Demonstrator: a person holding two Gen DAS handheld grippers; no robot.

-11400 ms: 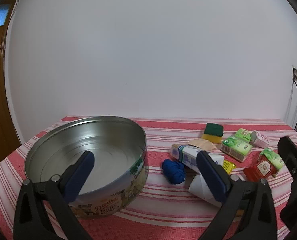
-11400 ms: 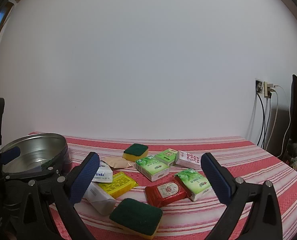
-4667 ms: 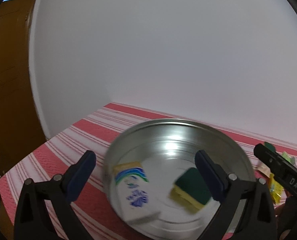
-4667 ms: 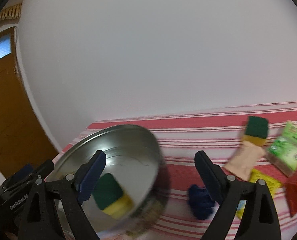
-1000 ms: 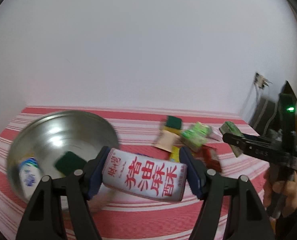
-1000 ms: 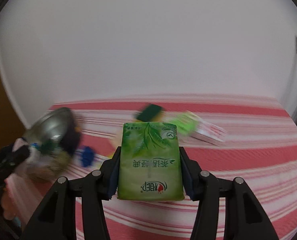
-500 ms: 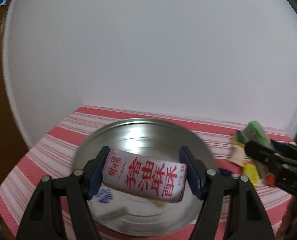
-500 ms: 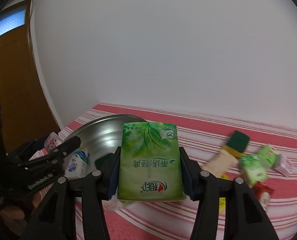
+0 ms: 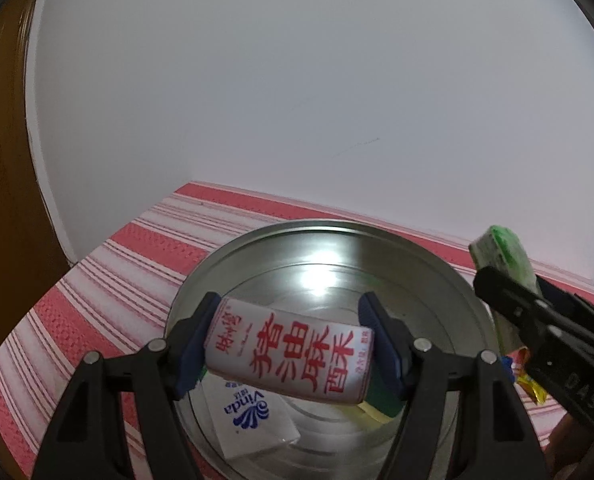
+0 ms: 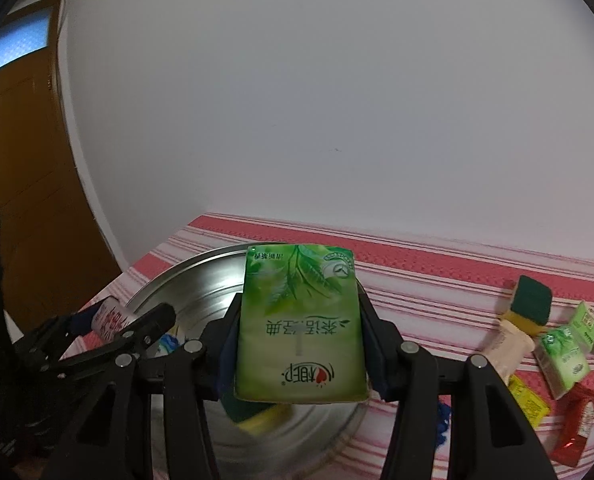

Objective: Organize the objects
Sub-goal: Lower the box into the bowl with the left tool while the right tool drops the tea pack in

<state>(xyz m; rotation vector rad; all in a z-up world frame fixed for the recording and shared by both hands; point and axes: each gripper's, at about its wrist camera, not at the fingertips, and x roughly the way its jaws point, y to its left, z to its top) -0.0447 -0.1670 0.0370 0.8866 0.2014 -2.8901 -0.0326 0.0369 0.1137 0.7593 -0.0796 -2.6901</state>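
My left gripper [image 9: 291, 346] is shut on a white packet with red characters [image 9: 293, 350] and holds it above the round metal tin [image 9: 329, 240]. Inside the tin lie a white Vinda tissue pack [image 9: 253, 412] and a green and yellow sponge [image 9: 381, 400]. My right gripper [image 10: 299, 334] is shut on a green tissue pack [image 10: 299, 324] over the tin's right side [image 10: 193, 284]. The right gripper and its green pack [image 9: 505, 252] show at the right of the left wrist view. The left gripper with its white packet [image 10: 111, 318] shows at the left of the right wrist view.
The tin stands on a red and white striped tablecloth [image 9: 137, 248]. To its right lie a second sponge [image 10: 531, 300], a beige packet [image 10: 509, 344], green packs [image 10: 565, 356], a yellow packet [image 10: 531, 400], a red packet [image 10: 577, 420] and a blue bundle [image 10: 443, 416]. A wooden door [image 10: 13, 160] stands at the left.
Both grippers have carried their packs leftward from the pile to above the tin. The tin now sits closer under both.
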